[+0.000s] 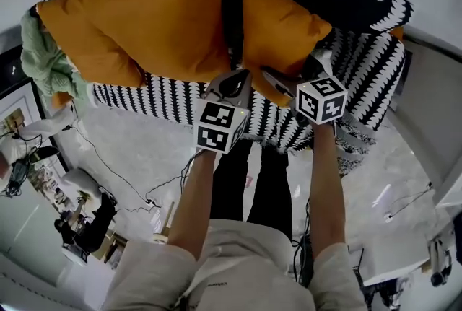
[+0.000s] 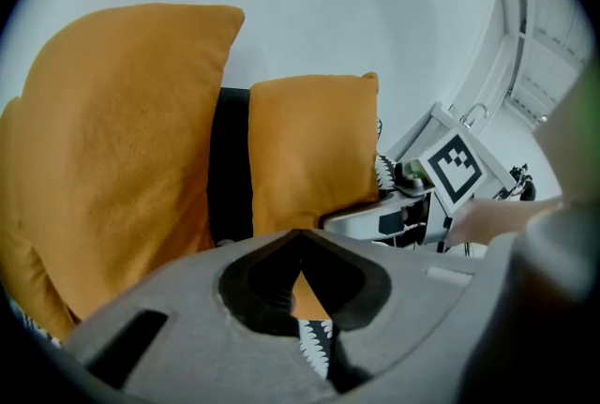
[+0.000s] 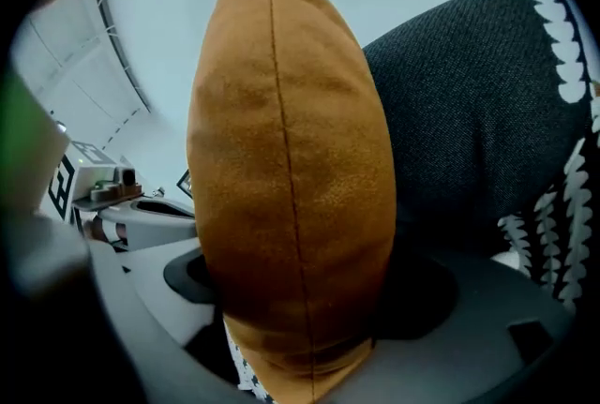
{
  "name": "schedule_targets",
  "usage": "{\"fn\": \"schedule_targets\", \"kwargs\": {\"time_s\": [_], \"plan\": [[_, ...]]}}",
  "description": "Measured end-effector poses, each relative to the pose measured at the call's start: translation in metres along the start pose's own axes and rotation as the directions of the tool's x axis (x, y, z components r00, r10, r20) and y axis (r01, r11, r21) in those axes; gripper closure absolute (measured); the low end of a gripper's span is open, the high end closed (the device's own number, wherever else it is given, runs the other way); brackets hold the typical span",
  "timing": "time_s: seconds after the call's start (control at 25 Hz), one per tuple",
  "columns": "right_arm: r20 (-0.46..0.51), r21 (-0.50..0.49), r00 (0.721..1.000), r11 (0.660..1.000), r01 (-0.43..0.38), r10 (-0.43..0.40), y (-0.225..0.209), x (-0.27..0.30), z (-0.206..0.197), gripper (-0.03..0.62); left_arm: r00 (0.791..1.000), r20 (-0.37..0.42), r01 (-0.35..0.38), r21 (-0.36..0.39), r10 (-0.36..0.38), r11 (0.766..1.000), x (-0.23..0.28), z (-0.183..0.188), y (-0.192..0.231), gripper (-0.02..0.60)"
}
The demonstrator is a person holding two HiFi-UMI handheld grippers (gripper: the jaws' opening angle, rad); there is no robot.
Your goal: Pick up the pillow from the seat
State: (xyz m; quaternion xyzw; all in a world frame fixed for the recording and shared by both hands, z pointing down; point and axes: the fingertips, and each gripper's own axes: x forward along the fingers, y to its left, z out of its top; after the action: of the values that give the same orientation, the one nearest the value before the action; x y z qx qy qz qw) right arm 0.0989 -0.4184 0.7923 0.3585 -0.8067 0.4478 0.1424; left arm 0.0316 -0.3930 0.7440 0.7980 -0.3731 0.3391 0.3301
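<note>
Right claw (image 3: 305,291) was clamped on the pillow (image 3: 291,158): jaws wide, pads bearing on both faces near its bottom corner, seam edge-on and dead centre between them. The pillow stood on edge straight ahead of that claw, long axis running up and away from the jaws, far face leaning on the dark backrest (image 3: 469,102) to the claw's right. Bottom corner looked at or barely off the throw (image 1: 166,104); couldn't tell which. Left claw (image 2: 300,238) had its jaws together, tips right at the pillow's lower edge and just left of the right claw. Whether they nipped any fabric, couldn't tell. Big pillow (image 2: 103,158) sat further left of the left claw, with a strip of backrest between the two pillows, not touching them. Judgement: the right claw carries this one. The lift should go along the pillow's long axis, upward, since the grip is low and the top will likely flop.
</note>
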Motion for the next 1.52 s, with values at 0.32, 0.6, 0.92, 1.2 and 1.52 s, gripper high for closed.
{"fn": "schedule_targets", "kwargs": {"time_s": [0.32,0.6,0.92,1.2,1.52], "plan": [[0.052,0.072,0.997,0.996,0.046,-0.05,0.019,-0.043,0.009,0.131,0.997,0.016,0.075,0.051,-0.076,0.996,-0.031,0.022,-0.037,0.572],[0.117,0.133,0.986,0.985,0.106,-0.122,0.039,-0.072,0.032,0.131,0.99,0.016,0.138,0.138,-0.142,0.981,-0.055,0.04,-0.053,0.572],[0.163,0.216,0.965,0.962,0.168,-0.206,0.064,-0.096,0.038,0.131,0.983,0.041,0.17,0.168,-0.179,0.971,-0.097,0.053,-0.045,0.572],[0.203,0.243,0.943,0.946,0.213,-0.264,0.093,-0.114,0.049,0.131,0.973,0.057,0.208,0.184,-0.222,0.961,-0.13,0.052,-0.045,0.572],[0.249,0.264,0.91,0.927,0.266,-0.332,0.123,-0.162,0.059,0.131,0.963,0.07,0.241,0.204,-0.259,0.949,-0.16,0.06,-0.058,0.572]]}}
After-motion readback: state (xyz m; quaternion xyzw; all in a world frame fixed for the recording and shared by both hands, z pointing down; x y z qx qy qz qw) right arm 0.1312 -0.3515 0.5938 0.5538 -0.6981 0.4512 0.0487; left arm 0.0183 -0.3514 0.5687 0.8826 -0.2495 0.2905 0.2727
